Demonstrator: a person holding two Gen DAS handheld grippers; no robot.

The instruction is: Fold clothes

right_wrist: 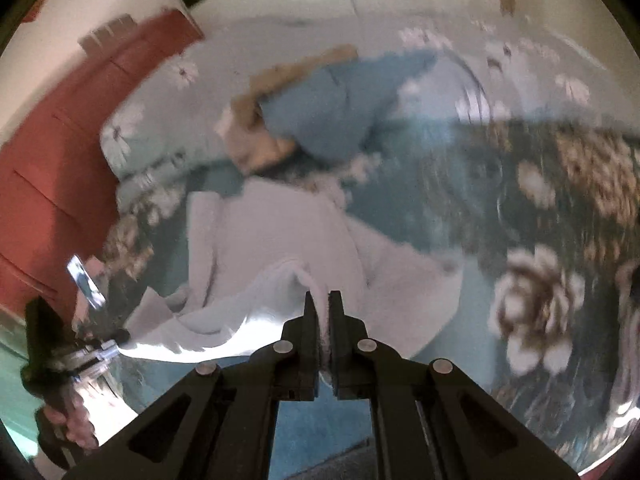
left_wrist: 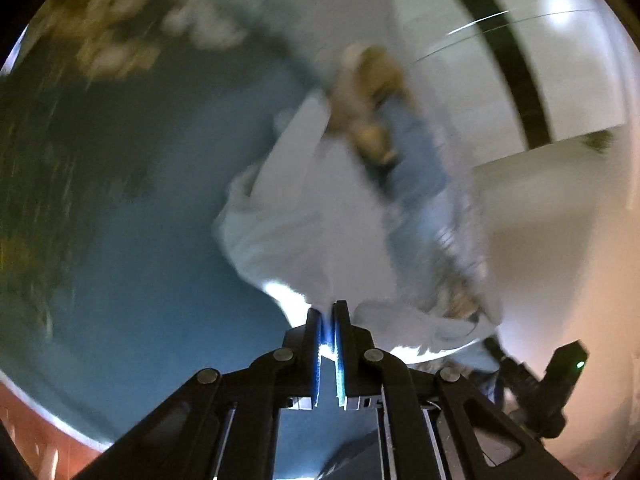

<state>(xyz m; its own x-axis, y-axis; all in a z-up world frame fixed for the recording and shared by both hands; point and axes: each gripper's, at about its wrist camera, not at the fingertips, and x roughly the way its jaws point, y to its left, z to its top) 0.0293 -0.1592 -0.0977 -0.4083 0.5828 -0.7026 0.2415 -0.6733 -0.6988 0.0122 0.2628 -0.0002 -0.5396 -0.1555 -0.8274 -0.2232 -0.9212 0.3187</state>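
A white garment (left_wrist: 312, 224) lies partly spread on a blue bedspread (left_wrist: 152, 216), blurred by motion. My left gripper (left_wrist: 328, 310) is shut on a fold of its near edge. In the right wrist view the same white garment (right_wrist: 276, 236) bunches up towards my right gripper (right_wrist: 323, 300), which is shut on a raised fold of it. The cloth stretches from there to the left gripper (right_wrist: 100, 354) at the lower left, held by a person's hand (right_wrist: 76, 420). The right gripper (left_wrist: 560, 380) shows at the lower right of the left wrist view.
A heap of blue and tan clothes (right_wrist: 328, 112) lies beyond the white garment, also in the left wrist view as a blurred clothes heap (left_wrist: 396, 136). The bedspread has a floral pattern (right_wrist: 536, 304). A red cabinet (right_wrist: 60, 140) stands at the left, white walls (left_wrist: 540, 240) beside the bed.
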